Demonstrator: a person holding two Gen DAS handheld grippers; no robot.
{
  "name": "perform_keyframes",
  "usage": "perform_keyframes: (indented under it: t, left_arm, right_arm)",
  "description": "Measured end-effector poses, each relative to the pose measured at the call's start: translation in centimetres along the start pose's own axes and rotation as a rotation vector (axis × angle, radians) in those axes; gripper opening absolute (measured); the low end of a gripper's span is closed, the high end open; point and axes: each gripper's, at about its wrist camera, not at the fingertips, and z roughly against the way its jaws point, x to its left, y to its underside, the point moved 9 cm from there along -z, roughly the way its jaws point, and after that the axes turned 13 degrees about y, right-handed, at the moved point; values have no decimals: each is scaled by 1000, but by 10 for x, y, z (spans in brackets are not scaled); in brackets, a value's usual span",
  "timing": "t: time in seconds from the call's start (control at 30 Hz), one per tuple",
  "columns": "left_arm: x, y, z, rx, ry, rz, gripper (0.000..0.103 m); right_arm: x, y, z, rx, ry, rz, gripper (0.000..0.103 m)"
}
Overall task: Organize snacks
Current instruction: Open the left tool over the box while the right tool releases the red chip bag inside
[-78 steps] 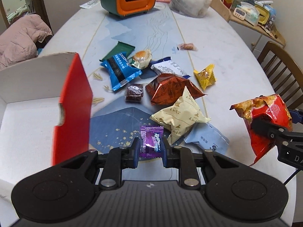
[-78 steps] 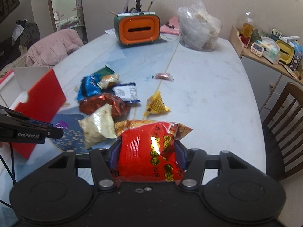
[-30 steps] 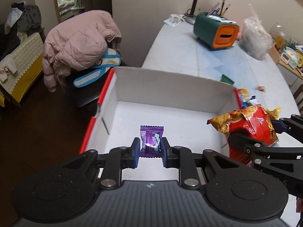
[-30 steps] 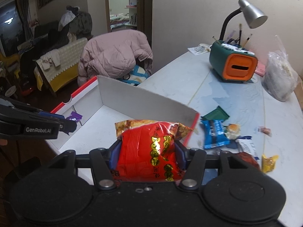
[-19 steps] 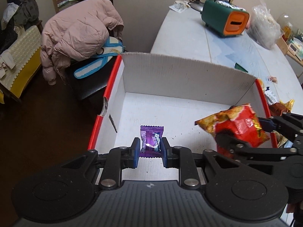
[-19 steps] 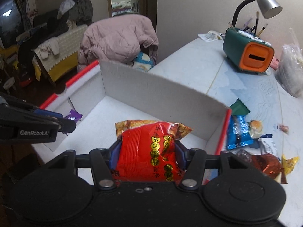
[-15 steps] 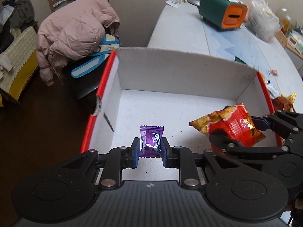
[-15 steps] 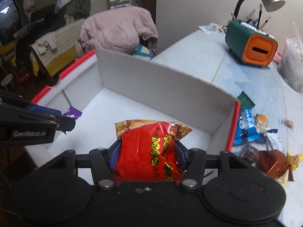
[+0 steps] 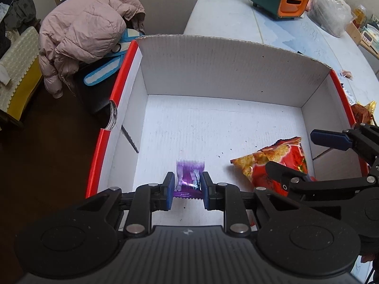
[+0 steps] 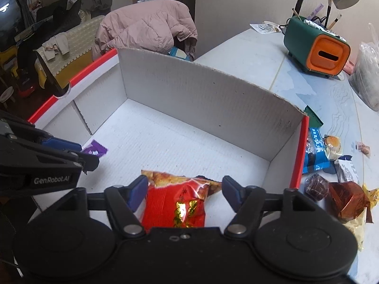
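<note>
Red chip bag being let go inside the box

Cardboard box [image 9: 236, 75], white inside with red edges, is sitting at the worktop [image 10: 255, 56] edge and taking up the space ahead of both tools. Right gripper [image 10: 182, 190] is pointing down into it; its jaws are opening, and the red chip bag [image 10: 175, 203] is lying between them with gaps showing at both pads, so it is no longer pinched. Bag looks to be resting on the box floor, low enough for a short drop.

Left gripper [image 9: 187, 189] is holding the purple candy [image 9: 189, 177] with jaws closed on the wrapper sides. Candy is sticking out ahead of the pads, just above the box floor, blurred. Judging by the low hold, its release is next.

Beyond the right jaws, outside the box wall, loose snacks are waiting on the worktop: blue packet [image 10: 315, 151], brown foil pack [image 10: 348, 201] and smaller pieces. Most of the sorting seems undone.
</note>
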Motion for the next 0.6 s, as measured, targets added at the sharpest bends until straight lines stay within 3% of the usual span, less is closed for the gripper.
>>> perform_keyframes:
  t: [0.4,0.6]
  left_arm:
    - [-8,0,24,-52,16,-8,29]
    - [-23,-4,47,-112,49,-18,45]
  right_arm:
    - [-11,-6,31,-57,-22,-45,85]
    - [-27,-11,58,-108,-39,-99,88]
